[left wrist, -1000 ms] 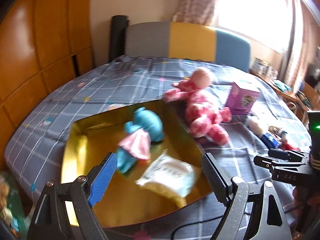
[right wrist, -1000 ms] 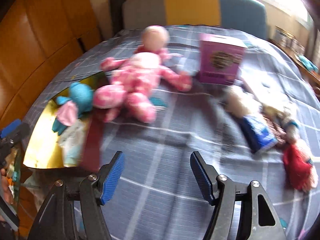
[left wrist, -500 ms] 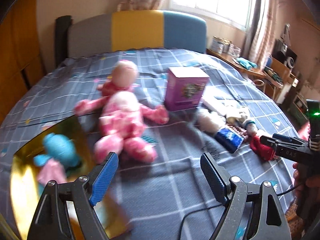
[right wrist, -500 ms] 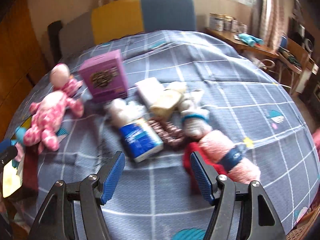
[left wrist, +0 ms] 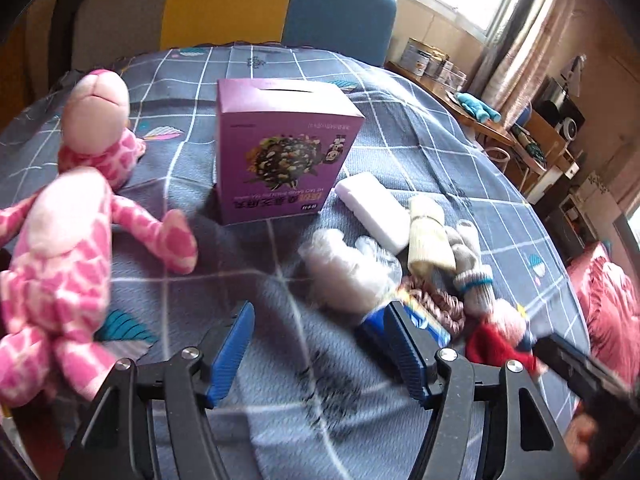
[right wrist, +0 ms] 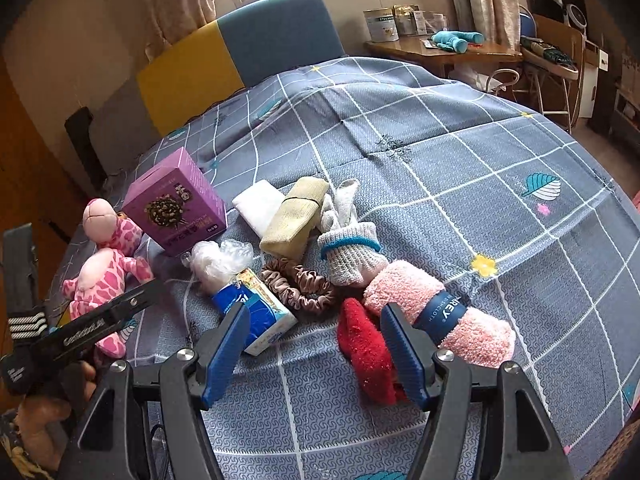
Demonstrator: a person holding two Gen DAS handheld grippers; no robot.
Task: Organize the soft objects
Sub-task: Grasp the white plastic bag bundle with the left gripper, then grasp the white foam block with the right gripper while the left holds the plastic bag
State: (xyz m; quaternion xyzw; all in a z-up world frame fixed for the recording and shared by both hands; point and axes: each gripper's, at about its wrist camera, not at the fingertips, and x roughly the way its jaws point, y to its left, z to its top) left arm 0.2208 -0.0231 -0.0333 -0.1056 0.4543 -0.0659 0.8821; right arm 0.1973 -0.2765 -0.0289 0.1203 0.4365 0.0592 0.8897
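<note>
the soft objects are lying in a loose group on the bed (right wrist: pixel 460 168), which is wearing a grey checked cover. a pink rolled towel (right wrist: pixel 436 308) with a blue band is lying nearest to the right tool (right wrist: pixel 314 344), touching a red cloth (right wrist: pixel 364 344) beside it. a grey sock (right wrist: pixel 352 254) with a blue cuff, a brown scrunchie (right wrist: pixel 300 284), a yellow folded cloth (right wrist: pixel 296 216) and a white folded cloth (right wrist: pixel 258 206) are lying behind them, close together. a blue tissue pack (right wrist: pixel 260 312) is lying next to a crumpled clear plastic bag (right wrist: pixel 220 258). a purple box (left wrist: pixel 280 148) is standing upright behind the group, and a pink plush toy (left wrist: pixel 64 232) is lying at its left. the right tool is hanging over the cover with its jaws standing apart and nothing between them. the left tool (left wrist: pixel 320 352) is also open over bare cover; its jaws have just been closing a little, and nothing is between them.
</note>
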